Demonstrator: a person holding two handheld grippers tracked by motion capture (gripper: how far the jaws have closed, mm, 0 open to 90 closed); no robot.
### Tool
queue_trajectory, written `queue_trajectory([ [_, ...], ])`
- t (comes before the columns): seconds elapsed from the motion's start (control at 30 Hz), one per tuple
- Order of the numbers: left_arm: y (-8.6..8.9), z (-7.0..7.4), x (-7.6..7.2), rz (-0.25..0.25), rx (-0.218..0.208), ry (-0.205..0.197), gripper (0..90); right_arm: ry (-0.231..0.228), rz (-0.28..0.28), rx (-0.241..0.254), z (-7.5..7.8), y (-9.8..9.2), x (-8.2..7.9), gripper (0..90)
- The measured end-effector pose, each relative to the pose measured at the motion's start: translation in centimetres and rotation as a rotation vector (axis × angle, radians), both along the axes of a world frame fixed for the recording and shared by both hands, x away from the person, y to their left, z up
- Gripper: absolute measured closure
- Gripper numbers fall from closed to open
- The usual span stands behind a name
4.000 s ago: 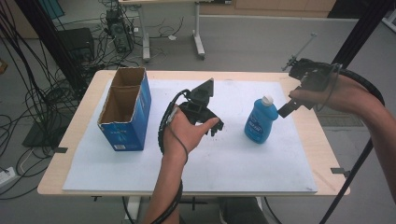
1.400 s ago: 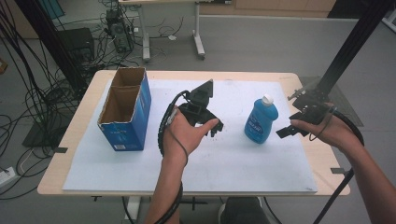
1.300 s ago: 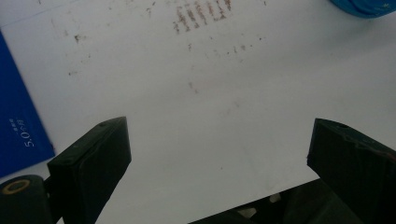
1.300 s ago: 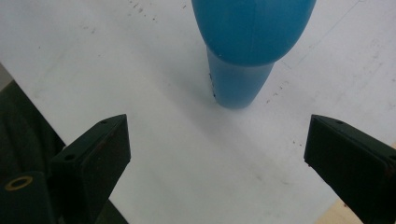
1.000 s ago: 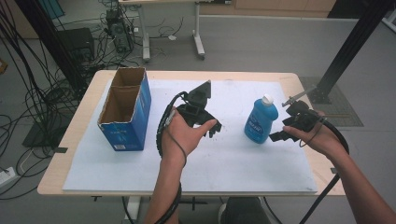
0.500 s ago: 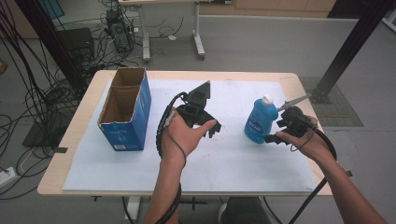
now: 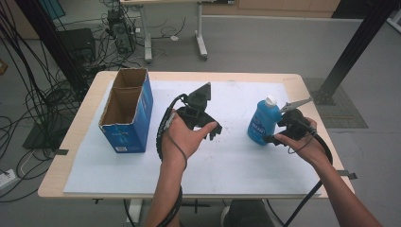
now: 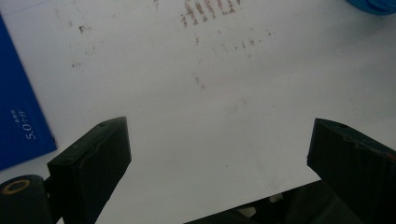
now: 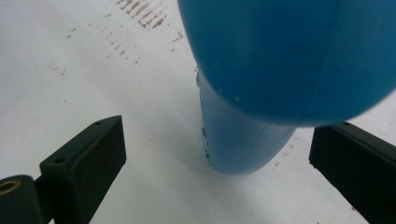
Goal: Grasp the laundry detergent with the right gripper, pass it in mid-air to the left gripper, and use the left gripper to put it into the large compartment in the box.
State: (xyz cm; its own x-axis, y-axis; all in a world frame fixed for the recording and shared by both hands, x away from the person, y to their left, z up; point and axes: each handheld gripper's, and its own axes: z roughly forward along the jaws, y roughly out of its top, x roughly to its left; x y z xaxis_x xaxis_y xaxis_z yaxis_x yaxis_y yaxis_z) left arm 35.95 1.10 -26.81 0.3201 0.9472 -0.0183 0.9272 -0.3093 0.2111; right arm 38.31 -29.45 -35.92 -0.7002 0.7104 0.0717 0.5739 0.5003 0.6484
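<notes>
1. Two grippers are in my hands at the pale wooden table [image 7: 85, 137], which is covered by a white paper sheet [image 7: 227, 161].
2. My right gripper [image 7: 276, 140] sits low at the base of the blue plastic bottle with a white cap [image 7: 262, 123], on the bottle's right side in the high view.
3. In the right gripper view its jaws are spread wide, the bottle [image 9: 289, 60] standing between and just ahead of them; neither jaw touches it.
4. The bottle stands upright on the sheet, right of centre, well apart from the box.
5. My left gripper [image 7: 208, 130] is held above the middle of the sheet, my left hand [image 7: 182, 137] wrapped round its body.
6. In the left gripper view its jaws are wide apart over bare sheet [image 8: 196, 116] marked with small brown specks; nothing lies between them.
7. The open blue cardboard box [image 7: 125, 111] stands at the table's left, its top flaps raised, its brown inside visible. Its blue side [image 8: 18, 116] shows at the left edge of the left gripper view.
</notes>
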Motion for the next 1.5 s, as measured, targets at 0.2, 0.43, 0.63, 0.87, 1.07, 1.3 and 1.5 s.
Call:
queue_trajectory([
  [0.2,0.0,-0.1,0.1,0.002,-0.001,-0.002,6.6,-0.043,0.002,0.029,-0.6,0.3,0.0,3.4],
  [0.43,0.0,-0.1,0.1,0.004,-0.001,0.000,6.6,-0.092,-0.019,0.058,-1.1,0.3,0.1,2.9],
  [0.63,-0.1,-0.2,0.1,0.002,0.001,0.001,6.5,-0.104,-0.026,0.069,-1.6,0.6,0.4,2.9],
  [0.87,-0.1,-0.2,0.2,0.005,-0.002,-0.003,6.6,-0.119,-0.034,0.083,-1.8,0.8,0.6,2.9],
  [1.07,0.0,-0.2,0.2,0.002,-0.003,0.001,6.5,-0.122,-0.038,0.090,-2.0,0.8,0.8,2.9],
  [1.3,0.0,-0.2,0.2,0.001,-0.004,-0.003,6.6,-0.130,-0.043,0.092,-2.1,0.9,1.0,2.8],
  [1.5,0.0,-0.2,0.2,0.001,-0.004,-0.002,6.6,-0.140,-0.050,0.092,-2.1,1.1,1.1,2.8],
])
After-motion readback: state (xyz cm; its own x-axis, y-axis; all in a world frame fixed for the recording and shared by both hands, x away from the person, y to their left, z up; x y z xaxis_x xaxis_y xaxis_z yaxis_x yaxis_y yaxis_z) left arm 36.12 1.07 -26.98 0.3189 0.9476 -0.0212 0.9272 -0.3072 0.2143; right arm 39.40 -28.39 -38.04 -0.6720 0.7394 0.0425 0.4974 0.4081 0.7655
